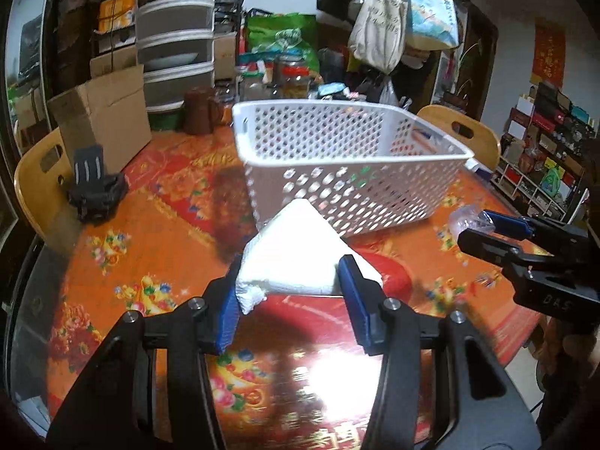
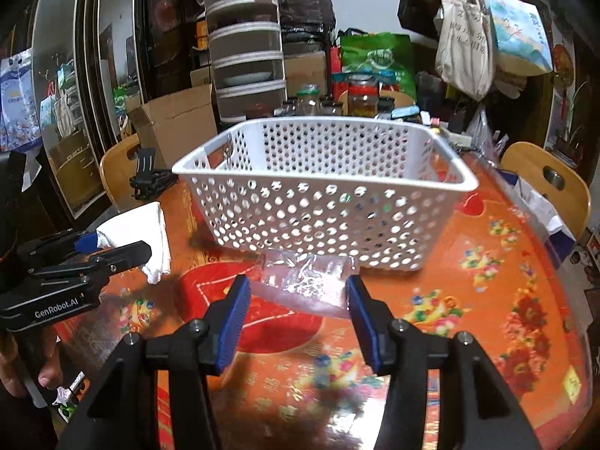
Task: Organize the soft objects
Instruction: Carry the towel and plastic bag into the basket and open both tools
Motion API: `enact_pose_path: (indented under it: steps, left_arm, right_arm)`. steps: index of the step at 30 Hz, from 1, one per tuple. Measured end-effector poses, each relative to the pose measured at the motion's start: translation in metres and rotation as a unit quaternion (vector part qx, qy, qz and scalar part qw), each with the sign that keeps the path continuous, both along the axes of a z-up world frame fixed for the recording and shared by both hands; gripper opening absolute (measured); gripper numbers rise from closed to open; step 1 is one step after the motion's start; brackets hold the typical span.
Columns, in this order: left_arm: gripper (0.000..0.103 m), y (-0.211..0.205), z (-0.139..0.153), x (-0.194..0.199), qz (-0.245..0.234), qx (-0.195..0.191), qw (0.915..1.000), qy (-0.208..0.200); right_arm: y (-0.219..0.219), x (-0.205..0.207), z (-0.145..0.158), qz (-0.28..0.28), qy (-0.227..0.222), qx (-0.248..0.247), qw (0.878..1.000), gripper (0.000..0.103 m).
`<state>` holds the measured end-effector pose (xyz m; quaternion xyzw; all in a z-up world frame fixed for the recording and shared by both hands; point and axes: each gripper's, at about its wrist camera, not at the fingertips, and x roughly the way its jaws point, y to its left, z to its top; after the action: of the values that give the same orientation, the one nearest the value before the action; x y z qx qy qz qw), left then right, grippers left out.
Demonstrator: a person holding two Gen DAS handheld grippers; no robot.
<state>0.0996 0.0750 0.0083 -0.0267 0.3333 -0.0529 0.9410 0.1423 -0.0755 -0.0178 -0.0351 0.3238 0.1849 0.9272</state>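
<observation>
A red floral-clothed table (image 1: 123, 232), wooden chairs (image 2: 543, 176), stacked drawers (image 1: 174, 37) behind.

Legible markings: "GenRobot.AI", white lettering on the black body of the left gripper (image 2: 112, 253), seen to the left of the right gripper's fingers. "DAS", faint raised letters on the black body of the right gripper (image 1: 483, 225), seen at right of the left gripper's fingers. Printing on hanging tote bags (image 1: 378, 26) beyond: unreadable.

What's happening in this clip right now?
A person holds a two-finger tool in each hand over an orange floral table. The left tool is clamped on a folded white cloth; the right tool grips a clear plastic bag. Both items are held in front of the white perforated basket, not yet inside.
</observation>
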Motion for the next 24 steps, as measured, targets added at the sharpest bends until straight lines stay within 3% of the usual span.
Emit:
enact_pose_path:
  steps: [14, 24]
  left_arm:
    - [0.046, -0.027, 0.085, 0.009, -0.025, -0.006, 0.9985, -0.049]
    - [0.047, -0.045, 0.140, 0.074, -0.027, -0.018, 0.9988, -0.038]
  right_arm:
    - [-0.033, 0.003, 0.067, -0.028, -0.063, -0.009, 0.998, 0.052]
    - [-0.036, 0.057, 0.104, -0.005, -0.043, -0.008, 0.999, 0.052]
